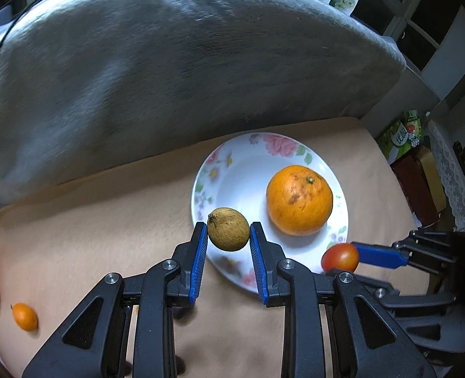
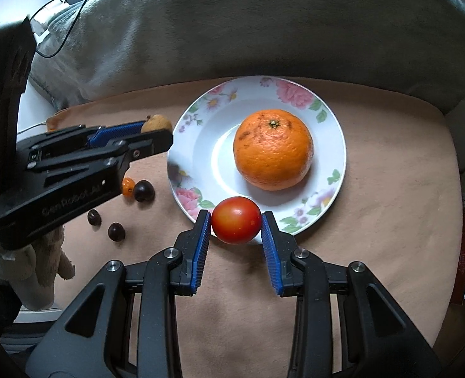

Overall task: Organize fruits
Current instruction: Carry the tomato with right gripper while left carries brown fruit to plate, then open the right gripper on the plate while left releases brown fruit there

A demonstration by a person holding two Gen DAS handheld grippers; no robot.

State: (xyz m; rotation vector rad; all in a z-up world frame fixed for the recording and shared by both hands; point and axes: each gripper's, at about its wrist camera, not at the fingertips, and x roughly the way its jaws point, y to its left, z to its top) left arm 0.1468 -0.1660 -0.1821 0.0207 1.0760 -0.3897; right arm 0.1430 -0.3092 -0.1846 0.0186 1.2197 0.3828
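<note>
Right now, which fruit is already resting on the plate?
Only the big orange lies on the floral plate; the brown fruit and tomato are gripped.

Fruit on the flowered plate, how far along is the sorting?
Done: one orange sits on the plate. In hand: the left gripper holds a brownish fruit, the right gripper a tomato, both at the plate's edge. Left: dark cherries and small orange fruits on the table.
</note>
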